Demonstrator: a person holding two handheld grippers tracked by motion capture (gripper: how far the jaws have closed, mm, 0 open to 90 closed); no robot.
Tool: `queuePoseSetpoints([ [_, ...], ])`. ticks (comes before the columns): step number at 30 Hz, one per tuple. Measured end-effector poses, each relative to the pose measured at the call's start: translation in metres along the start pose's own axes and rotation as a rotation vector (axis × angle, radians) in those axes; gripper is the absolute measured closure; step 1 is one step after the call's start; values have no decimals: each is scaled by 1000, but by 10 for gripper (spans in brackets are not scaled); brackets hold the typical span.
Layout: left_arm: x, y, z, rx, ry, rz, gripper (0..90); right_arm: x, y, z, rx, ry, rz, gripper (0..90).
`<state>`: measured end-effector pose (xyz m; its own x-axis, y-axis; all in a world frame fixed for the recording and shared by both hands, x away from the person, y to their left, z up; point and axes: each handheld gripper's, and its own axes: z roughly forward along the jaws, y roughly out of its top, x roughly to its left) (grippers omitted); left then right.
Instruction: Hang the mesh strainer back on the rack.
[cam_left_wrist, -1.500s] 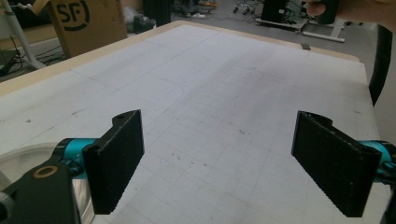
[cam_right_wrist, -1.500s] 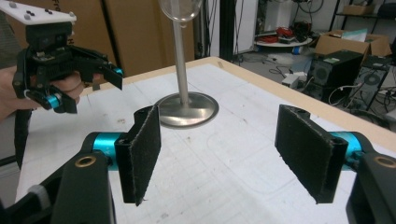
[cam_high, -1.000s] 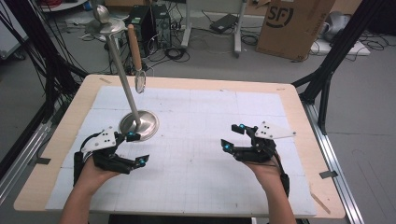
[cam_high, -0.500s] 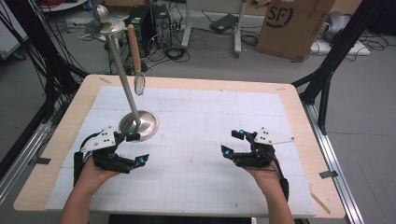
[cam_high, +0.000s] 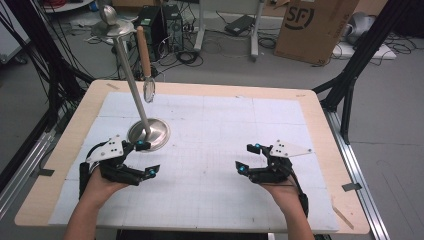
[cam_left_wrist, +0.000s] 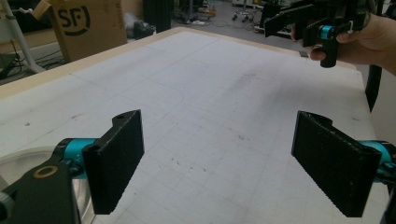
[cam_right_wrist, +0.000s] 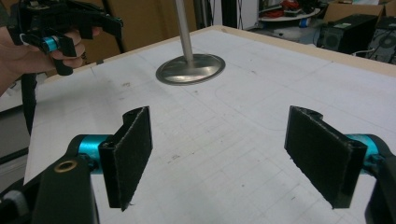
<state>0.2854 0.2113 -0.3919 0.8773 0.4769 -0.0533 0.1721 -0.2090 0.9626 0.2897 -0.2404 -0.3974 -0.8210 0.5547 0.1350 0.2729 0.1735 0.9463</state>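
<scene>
A metal stand with a round base (cam_high: 148, 134) and a tall thin pole (cam_high: 129, 70) rises from the white gridded mat (cam_high: 220, 125) at the left. A utensil with a wooden handle (cam_high: 144, 50) and a round metal head (cam_high: 149, 91) hangs from the stand's top. My left gripper (cam_high: 148, 158) is open and empty, held just in front of the base. My right gripper (cam_high: 247, 158) is open too, over the mat at the right with nothing between its pads. The right gripper view shows the base (cam_right_wrist: 190, 69) ahead of the right gripper (cam_right_wrist: 224, 154).
The mat covers a wooden table (cam_high: 320, 115) with a bare rim. A cardboard box (cam_high: 312, 27) and a computer tower (cam_high: 165, 20) stand on the floor beyond the far edge. In the left gripper view the other hand's gripper (cam_left_wrist: 322, 23) shows far off.
My right gripper has drifted a little toward the table's front edge. The left gripper and the stand have stayed put.
</scene>
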Motion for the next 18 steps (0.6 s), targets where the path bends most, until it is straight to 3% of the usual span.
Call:
queuePoseSetpoints([
  [18, -1, -1, 1, 10, -2, 7, 176, 1, 0, 0, 9, -11, -2, 214],
])
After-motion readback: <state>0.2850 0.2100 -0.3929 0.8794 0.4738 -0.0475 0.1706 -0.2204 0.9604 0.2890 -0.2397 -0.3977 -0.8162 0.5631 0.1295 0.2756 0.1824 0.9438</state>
